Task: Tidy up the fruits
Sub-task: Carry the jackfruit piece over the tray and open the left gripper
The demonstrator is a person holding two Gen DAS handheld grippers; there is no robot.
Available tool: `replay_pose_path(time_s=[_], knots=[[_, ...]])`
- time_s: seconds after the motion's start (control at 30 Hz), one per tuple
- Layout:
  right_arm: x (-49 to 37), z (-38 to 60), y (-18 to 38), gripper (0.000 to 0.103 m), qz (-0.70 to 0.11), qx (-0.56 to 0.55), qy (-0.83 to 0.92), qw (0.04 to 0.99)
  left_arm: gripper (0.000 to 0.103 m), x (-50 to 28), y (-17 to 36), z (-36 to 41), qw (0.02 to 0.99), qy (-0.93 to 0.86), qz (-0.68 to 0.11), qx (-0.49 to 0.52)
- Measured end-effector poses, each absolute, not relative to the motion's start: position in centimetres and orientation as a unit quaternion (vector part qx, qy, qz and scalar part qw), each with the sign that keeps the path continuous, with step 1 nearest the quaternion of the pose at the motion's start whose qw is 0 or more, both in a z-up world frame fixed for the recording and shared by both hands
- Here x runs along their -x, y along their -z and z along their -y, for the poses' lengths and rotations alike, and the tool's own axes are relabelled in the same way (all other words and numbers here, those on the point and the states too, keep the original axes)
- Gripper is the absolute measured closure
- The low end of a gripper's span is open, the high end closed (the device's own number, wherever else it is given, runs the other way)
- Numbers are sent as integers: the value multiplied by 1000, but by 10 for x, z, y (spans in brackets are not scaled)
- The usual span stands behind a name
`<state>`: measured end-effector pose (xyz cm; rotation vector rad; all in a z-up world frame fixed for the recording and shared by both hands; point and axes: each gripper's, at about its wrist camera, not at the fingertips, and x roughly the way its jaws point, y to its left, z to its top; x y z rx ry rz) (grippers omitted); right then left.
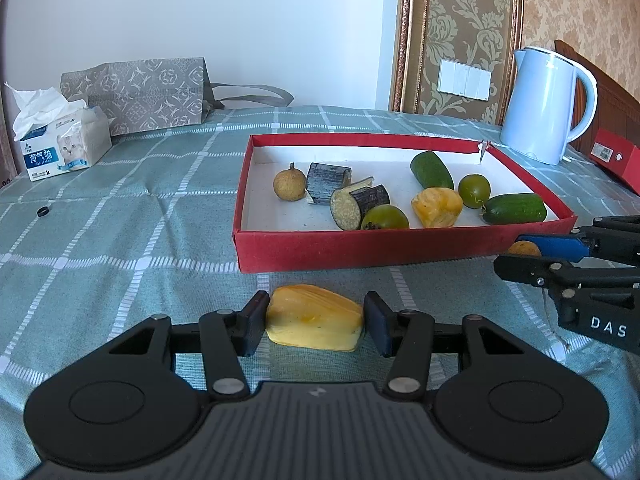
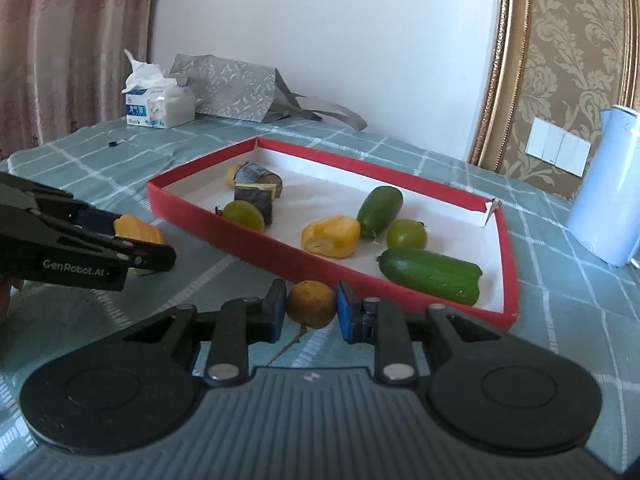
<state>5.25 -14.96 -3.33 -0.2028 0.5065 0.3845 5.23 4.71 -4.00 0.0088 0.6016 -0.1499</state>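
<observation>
- Between our left gripper's (image 1: 315, 323) pads: one yellow jackfruit piece (image 1: 315, 322), pressed on both sides, sitting just in front of the red tray's (image 1: 360, 249) near wall
- Between our right gripper's (image 2: 311, 309) blue pads: one round brown longan (image 2: 311, 304), clamped, stem trailing below, just outside the tray's near edge
- On the white floor of the tray, we count: a second longan (image 1: 289, 186), two dark sugarcane pieces (image 1: 328, 182) leaning together, two round green fruits (image 1: 474, 191), a second jackfruit piece (image 1: 437, 206), two small cucumbers (image 1: 515, 208)
- Under it all: green checked tablecloth (image 1: 120, 220)
- At the far left of the table: tissue box (image 1: 64, 146), patterned grey bag (image 1: 140, 94) lying behind it, small black ring (image 1: 43, 212)
- At the far right: pale blue kettle (image 1: 544, 106), touching nothing in the tray
</observation>
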Motion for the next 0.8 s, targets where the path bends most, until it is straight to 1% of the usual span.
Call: replay_pose_path(time_s=[0.2,0.43,0.63,0.8], knots=[[-51,154,29,78,-239,92,-186,949,53,-51,40,-49,953,74,-293,5],[-49,162,24,78,-225,81,-176,955,53,-43,31,-48,962,79,-262,7],[-49,164,23,78,-225,77,-167,957,53,-46,10,-42,967,93,-237,10],[-51,166,23,78,-224,75,-162,958,53,-71,-9,-27,968,106,-229,-8]])
